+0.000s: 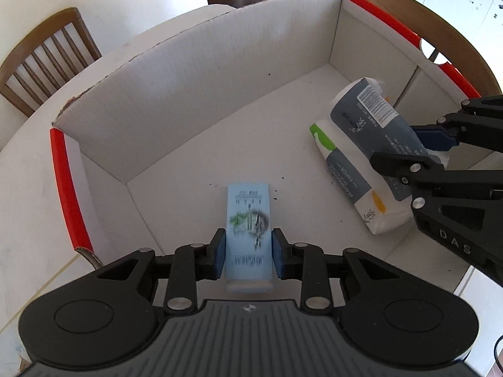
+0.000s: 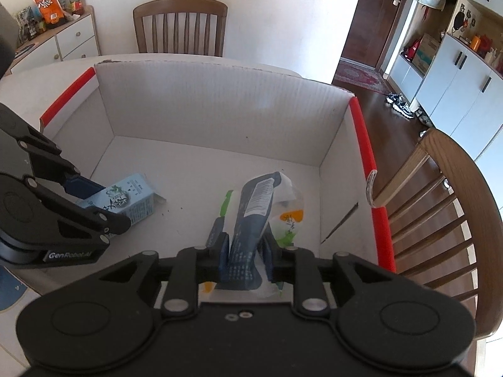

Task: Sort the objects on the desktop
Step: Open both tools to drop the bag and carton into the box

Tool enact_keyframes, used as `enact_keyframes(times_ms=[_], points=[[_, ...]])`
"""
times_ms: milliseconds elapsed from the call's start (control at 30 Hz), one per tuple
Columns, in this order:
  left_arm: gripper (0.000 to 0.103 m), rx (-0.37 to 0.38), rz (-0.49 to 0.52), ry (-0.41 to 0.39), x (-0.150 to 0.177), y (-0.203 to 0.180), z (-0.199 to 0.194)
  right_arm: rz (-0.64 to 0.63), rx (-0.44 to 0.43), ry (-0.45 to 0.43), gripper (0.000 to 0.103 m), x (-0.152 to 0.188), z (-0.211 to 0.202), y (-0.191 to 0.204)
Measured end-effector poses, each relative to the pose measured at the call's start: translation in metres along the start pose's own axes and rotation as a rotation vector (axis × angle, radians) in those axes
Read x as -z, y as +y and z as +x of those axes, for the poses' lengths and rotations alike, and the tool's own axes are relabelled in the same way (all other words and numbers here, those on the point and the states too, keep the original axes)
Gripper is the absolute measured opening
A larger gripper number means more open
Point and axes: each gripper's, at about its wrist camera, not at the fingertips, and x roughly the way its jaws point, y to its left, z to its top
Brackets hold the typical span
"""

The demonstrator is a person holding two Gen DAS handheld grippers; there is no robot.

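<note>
Wooden chair (image 2: 179, 28) behind table (image 1: 28, 169); sneakers (image 2: 400, 105), perhaps, by white cabinets (image 2: 452, 72).

The cardboard box (image 1: 195, 94) has matt white corrugated walls, torn rough along the top edge, with glossy red tape (image 1: 67, 191) on its corners. The small carton (image 1: 248, 229) is smooth printed paperboard, pale blue. The tissue pack (image 1: 361, 144) is wrapped in soft, shiny plastic film that wrinkles. Both tongs are matt black plastic with silvery metal pins and blue rubbery-looking pads (image 1: 220, 256). The chairs (image 2: 180, 25) are varnished wood, and the tabletop (image 1: 25, 194) is smooth and pale.
</note>
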Motion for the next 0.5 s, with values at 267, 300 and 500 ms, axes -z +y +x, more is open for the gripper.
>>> enact_keyframes(times_ms=[267, 300, 500], points=[[0.053, 0.024, -0.017, -0.063, 0.005, -0.002, -0.015, -0.022, -0.014, -0.024, 0.05, 0.002, -0.013, 0.0], [0.057, 0.028, -0.017, -0.079, 0.007, -0.003, -0.019, -0.02, -0.016, -0.028, 0.052, 0.001, -0.016, -0.001], [0.068, 0.037, -0.072, -0.126, 0.012, -0.003, -0.034, -0.011, -0.037, -0.055, 0.062, 0.001, -0.031, -0.007]])
